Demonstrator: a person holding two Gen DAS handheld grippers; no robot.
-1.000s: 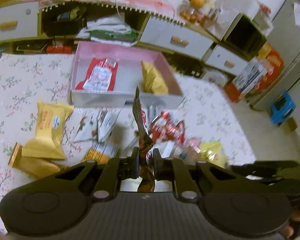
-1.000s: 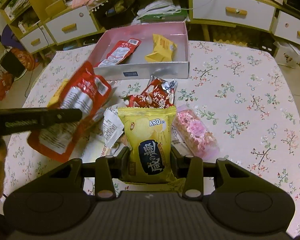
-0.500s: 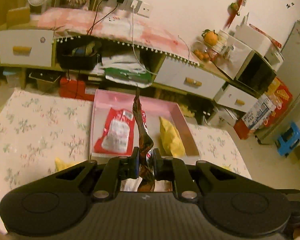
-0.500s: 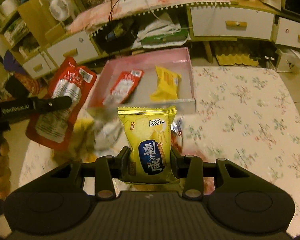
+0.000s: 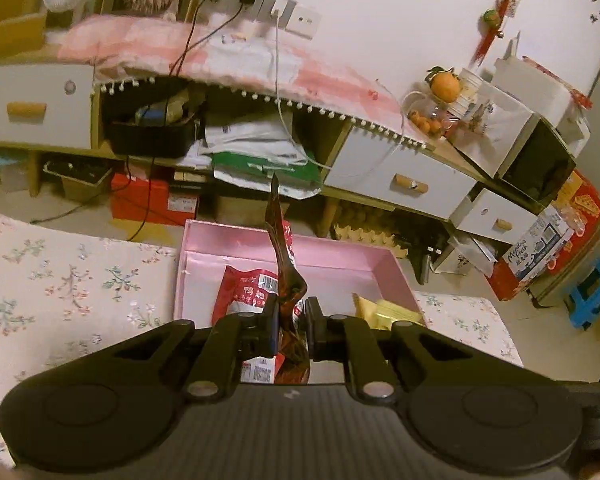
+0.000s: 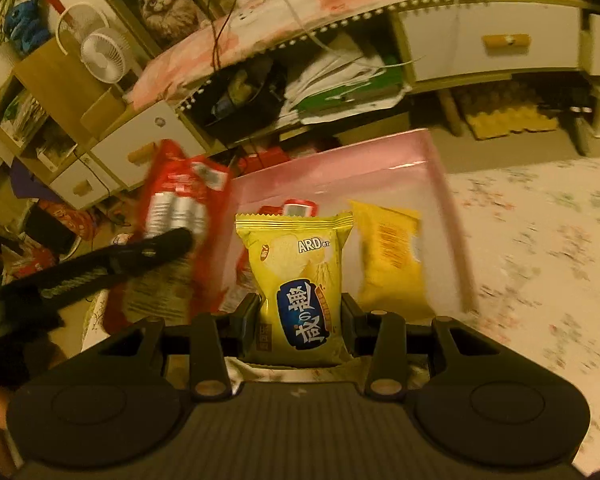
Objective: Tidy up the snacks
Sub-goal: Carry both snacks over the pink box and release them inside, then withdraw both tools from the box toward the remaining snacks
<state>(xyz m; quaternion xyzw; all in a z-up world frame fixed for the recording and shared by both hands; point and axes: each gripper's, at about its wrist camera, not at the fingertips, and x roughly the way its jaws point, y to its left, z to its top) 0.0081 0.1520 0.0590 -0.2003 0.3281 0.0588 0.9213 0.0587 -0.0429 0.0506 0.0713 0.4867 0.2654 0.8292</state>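
Note:
My left gripper is shut on a red snack packet, seen edge-on, and holds it above the near end of the pink box. The same packet and left gripper show at the left of the right wrist view. My right gripper is shut on a yellow chip bag, held over the pink box. Inside the box lie another red packet and a yellow packet, the latter also in the right wrist view.
The box sits on a floral tablecloth at the table's far edge. Beyond it stands a low cabinet with white drawers, a shelf of papers and a red box on the floor. A blue stool is at the right.
Both grippers have lifted their packets off the table and moved forward to above the pink box. The loose snacks on the table have dropped out of view.

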